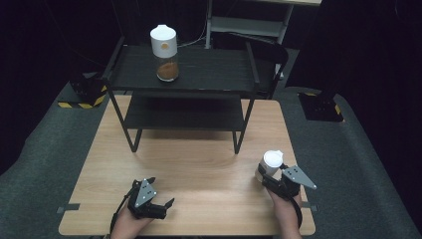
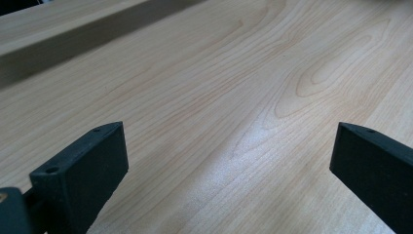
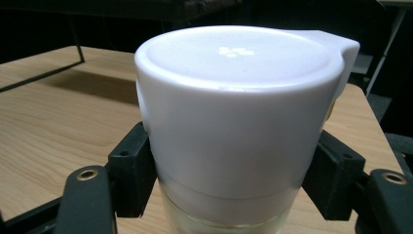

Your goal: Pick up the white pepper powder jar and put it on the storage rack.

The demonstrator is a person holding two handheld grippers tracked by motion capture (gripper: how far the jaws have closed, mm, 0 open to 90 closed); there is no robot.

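Left tool (image 1: 158, 199): near-left part of the desk (image 1: 199, 159), resting low over bare wood. Jaws spread wide, nothing between them; the left gripper view shows wood grain in the gap.

Rack (image 1: 181, 89): black, two-tier, at the far middle of the desk. Top tier carries a jar (image 1: 164, 47) with a white cap and brown contents, standing upright toward the tier's left end. Lower tier looks bare.

Second jar (image 1: 269, 167): near-right part of the desk, upright, white cap (image 3: 234, 112) over a clear glass body. Contents cannot be told.

Right tool (image 1: 271, 180): at that jar, on its near side. Jaws are closed in against both sides of it, just under the cap's lower edge; the right gripper view shows each jaw pressed to the jar.

Step in hand, as judged: take up the near-right jar, probably for the rack beside the other one.

Handling note: the grip sits high, at the seam of cap and glass, so keep the squeeze firm and even, lift straight up, hold the jar upright, and clear the rack's front rail before setting down.
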